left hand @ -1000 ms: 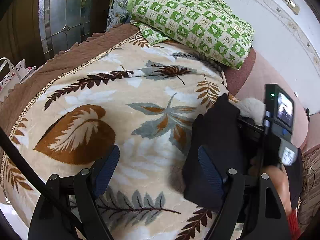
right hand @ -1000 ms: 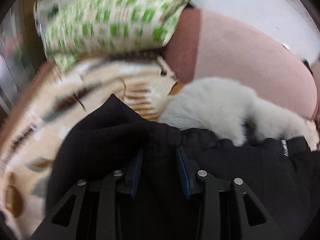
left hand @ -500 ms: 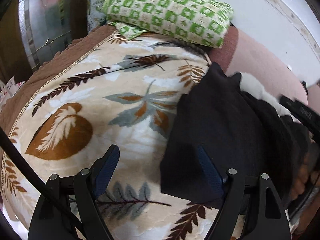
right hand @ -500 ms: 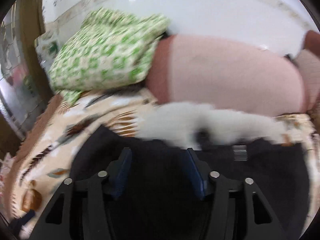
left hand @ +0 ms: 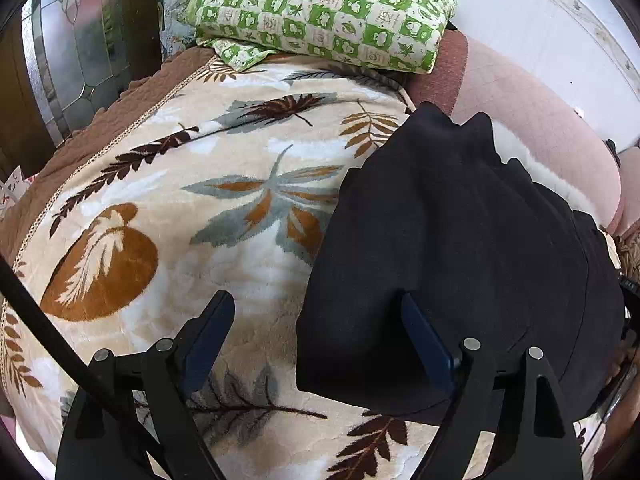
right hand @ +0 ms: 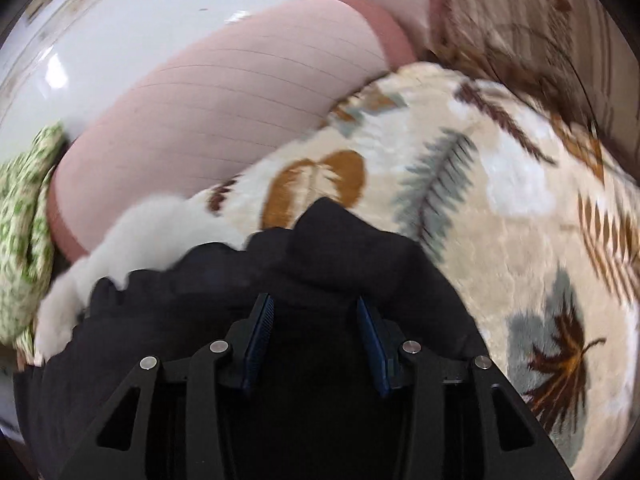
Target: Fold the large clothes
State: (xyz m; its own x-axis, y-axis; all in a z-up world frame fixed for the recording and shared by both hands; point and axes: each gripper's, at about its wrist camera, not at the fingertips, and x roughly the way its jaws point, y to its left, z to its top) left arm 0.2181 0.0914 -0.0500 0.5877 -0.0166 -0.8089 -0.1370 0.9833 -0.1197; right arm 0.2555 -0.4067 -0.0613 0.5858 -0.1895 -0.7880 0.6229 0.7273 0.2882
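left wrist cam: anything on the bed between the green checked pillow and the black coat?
Nothing lies there. In the left wrist view only bare leaf-print blanket runs from the green checked pillow to the black coat.

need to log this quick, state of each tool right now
left tool: open, holding nothing
right tool: just been closing, black garment between jaws, grip cannot be told

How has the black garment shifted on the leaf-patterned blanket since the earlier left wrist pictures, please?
Yes. The black garment now spreads further left across the blanket, toward its grey-and-orange leaf, covering more of it than before.
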